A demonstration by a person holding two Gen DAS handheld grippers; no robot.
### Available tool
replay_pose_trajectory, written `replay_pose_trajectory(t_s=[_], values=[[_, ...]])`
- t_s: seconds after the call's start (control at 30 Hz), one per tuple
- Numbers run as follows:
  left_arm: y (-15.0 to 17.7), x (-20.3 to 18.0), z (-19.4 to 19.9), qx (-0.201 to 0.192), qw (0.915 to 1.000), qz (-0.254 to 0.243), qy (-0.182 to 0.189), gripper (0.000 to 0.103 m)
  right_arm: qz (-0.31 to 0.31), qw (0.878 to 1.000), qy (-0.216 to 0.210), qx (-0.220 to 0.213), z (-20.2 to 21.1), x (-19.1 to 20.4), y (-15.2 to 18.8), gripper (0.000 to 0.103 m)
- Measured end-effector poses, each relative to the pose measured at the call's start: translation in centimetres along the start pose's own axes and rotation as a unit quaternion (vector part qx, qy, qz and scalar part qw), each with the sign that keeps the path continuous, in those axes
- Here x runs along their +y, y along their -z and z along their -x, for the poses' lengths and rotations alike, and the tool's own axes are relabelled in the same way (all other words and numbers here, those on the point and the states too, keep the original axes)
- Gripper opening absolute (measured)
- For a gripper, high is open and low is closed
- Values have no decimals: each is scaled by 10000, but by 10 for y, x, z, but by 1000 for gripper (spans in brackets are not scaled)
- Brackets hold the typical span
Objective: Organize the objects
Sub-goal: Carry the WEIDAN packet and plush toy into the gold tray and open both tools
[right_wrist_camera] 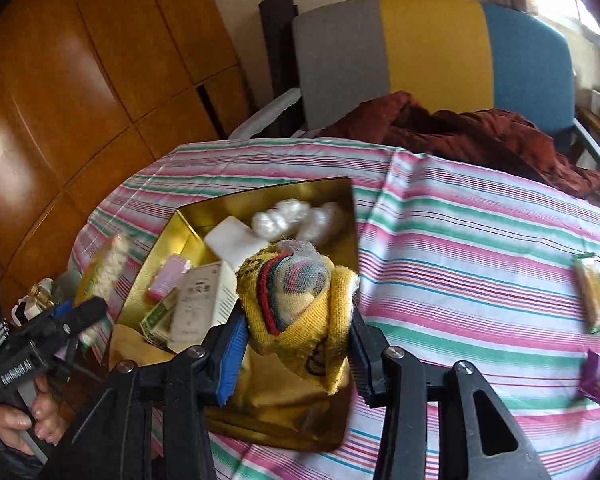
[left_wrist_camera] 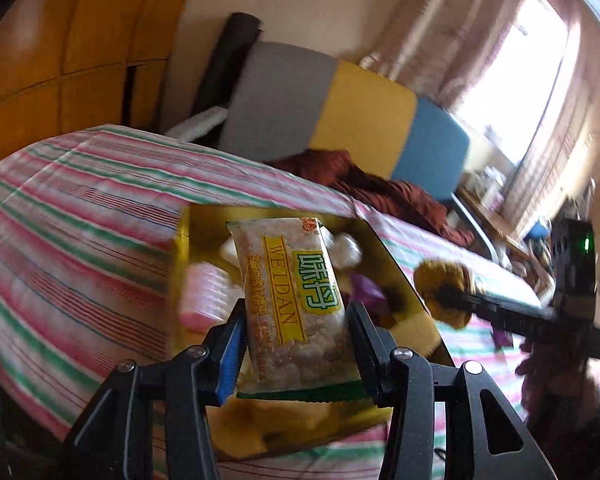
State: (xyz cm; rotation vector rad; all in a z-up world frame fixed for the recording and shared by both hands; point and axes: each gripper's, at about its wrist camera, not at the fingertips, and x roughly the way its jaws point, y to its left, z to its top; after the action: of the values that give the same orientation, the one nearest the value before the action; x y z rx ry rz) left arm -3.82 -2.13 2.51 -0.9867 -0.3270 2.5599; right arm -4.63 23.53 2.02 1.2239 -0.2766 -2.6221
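My left gripper (left_wrist_camera: 296,344) is shut on a WEIDAN snack packet (left_wrist_camera: 292,300), which hangs over the gold box (left_wrist_camera: 184,248). In the right wrist view this same left gripper (right_wrist_camera: 74,312) comes in from the left with the snack packet (right_wrist_camera: 104,268) beside the gold box (right_wrist_camera: 180,224). My right gripper (right_wrist_camera: 296,344) is shut on a rolled yellow sock bundle (right_wrist_camera: 300,300), held above the box. From the left wrist view the right gripper (left_wrist_camera: 456,298) carries the sock bundle (left_wrist_camera: 440,280) at the box's right side. In the box lie a pink item (right_wrist_camera: 168,276), a white carton (right_wrist_camera: 200,304) and cotton wads (right_wrist_camera: 296,216).
The box sits on a striped pink, green and white cloth (right_wrist_camera: 460,232). A second snack packet (right_wrist_camera: 592,296) and a purple sachet (right_wrist_camera: 594,376) lie on the cloth at the right. A grey, yellow and blue chair (right_wrist_camera: 428,52) holding a dark red garment (right_wrist_camera: 480,128) stands behind. Wooden cabinets (right_wrist_camera: 80,80) are at the left.
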Motion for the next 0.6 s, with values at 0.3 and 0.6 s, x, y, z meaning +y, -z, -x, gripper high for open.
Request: replay_pose_trajectory(t_s=[0.3,0.6], values=[[-31,44,-2,-51,9974,709,127,49,-228,9996,136,124,-31,7,-12,50],[-40,19,-54,344,9971,609,296,50,-297,9988,372,93,-41,1,-7,62]])
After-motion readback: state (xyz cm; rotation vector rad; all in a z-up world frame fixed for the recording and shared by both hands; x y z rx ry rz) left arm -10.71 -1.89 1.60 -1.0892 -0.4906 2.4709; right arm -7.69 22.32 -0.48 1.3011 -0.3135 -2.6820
